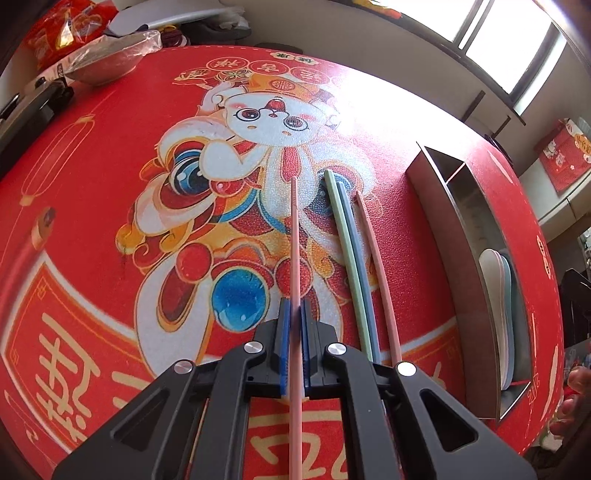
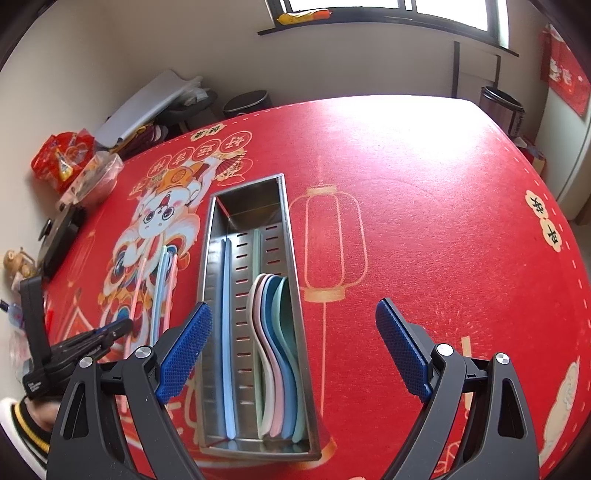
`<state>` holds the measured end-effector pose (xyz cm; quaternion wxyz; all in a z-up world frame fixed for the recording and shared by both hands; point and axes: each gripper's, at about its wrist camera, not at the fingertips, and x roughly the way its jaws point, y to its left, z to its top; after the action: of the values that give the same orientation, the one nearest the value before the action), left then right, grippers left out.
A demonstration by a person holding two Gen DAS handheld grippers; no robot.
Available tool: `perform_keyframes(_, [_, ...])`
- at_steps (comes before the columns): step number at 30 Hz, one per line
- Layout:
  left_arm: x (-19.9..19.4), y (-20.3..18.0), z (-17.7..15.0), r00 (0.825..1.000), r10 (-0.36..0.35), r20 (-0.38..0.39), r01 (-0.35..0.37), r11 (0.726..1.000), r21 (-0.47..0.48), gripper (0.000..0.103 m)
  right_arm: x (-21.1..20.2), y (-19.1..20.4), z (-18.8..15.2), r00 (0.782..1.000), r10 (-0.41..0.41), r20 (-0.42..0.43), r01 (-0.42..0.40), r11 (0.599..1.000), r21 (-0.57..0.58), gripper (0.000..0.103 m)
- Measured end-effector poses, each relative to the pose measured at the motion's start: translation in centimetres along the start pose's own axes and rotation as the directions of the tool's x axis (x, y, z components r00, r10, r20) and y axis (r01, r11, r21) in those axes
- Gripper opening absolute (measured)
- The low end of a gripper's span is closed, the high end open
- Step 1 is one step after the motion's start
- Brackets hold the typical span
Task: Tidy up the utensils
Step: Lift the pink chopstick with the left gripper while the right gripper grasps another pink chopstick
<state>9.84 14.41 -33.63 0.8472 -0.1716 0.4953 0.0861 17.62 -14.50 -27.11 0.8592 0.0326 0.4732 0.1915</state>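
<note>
My left gripper (image 1: 294, 314) is shut on a pink chopstick (image 1: 294, 240) that points forward over the red mat. To its right lie a green chopstick (image 1: 341, 236), a blue one (image 1: 357, 254) and another pink one (image 1: 376, 258). A steel utensil tray (image 1: 476, 258) stands further right. In the right wrist view my right gripper (image 2: 293, 325) is open and empty above the tray (image 2: 207, 295). The tray holds a blue chopstick (image 2: 226, 332), a green chopstick (image 2: 256, 247) and several nested spoons (image 2: 275, 350). The left gripper (image 2: 110, 332) shows at the left.
A foil-covered bowl (image 1: 107, 59) and a red snack bag (image 1: 62, 29) sit at the table's far left corner, with a black device (image 1: 29, 110) beside them. A bin (image 2: 502, 107) stands beyond the table's far edge.
</note>
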Motion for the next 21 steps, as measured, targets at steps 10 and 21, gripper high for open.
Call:
perform_keyframes(10, [-4.4,1.2,-1.1,0.996,-0.056,0.067,0.058,0.998,-0.025,0.005,1.2,4.6,0.0,0.995,0.079,-0.064,-0.084,0.993,-0.083,0.087])
perform_keyframes(21, [-6.0,3.8,-2.5,0.994,-0.071,0.084,0.075,0.996,-0.046,0.005,3.1,10.8,-1.1,0.98,0.114,-0.161,-0.147,0.966,-0.211,0.087])
